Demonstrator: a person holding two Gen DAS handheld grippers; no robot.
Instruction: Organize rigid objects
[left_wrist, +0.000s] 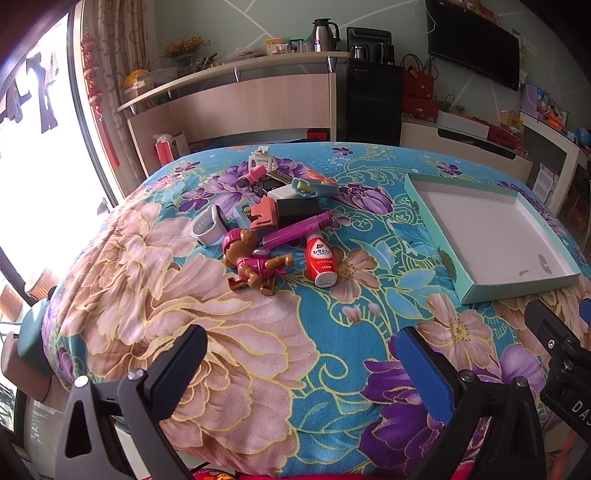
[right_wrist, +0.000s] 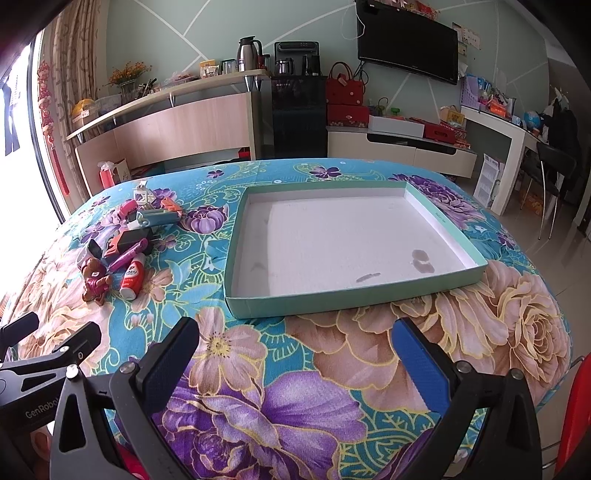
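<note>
A heap of small hard objects waits on a table draped in a blue floral cloth (left_wrist: 332, 332), with both handheld claws hanging back over the near edge. The left claw (left_wrist: 301, 363) faces the heap with its blue-padded fingers spread wide and nothing between them; the right claw (right_wrist: 293, 356) is likewise spread and empty, pointed at a shallow mint-green box (right_wrist: 332, 295) that lies open side up.

The box, white inside and bare apart from a few dark smudges on its floor, sits well apart from the heap on the right side of the table, apparently set there as the place the objects are to go.

Nearest the left claw lie a brown toy dog in a pink outfit (left_wrist: 255, 264), on its side, and a red bottle with a white cap (left_wrist: 320, 263), also lying down, just beside it. A long magenta tube (left_wrist: 295, 230) rests across the pile behind them, touching a black block (left_wrist: 297, 212) and a salmon-pink clip (left_wrist: 264, 216). A pale wristband (left_wrist: 207, 227) curls at the left edge, and a blue-grey tool with a yellow insert (left_wrist: 312, 186) sits farther back.

The sorting appears not yet begun: nothing is in the box, and the two front items look the easiest first picks.
</note>
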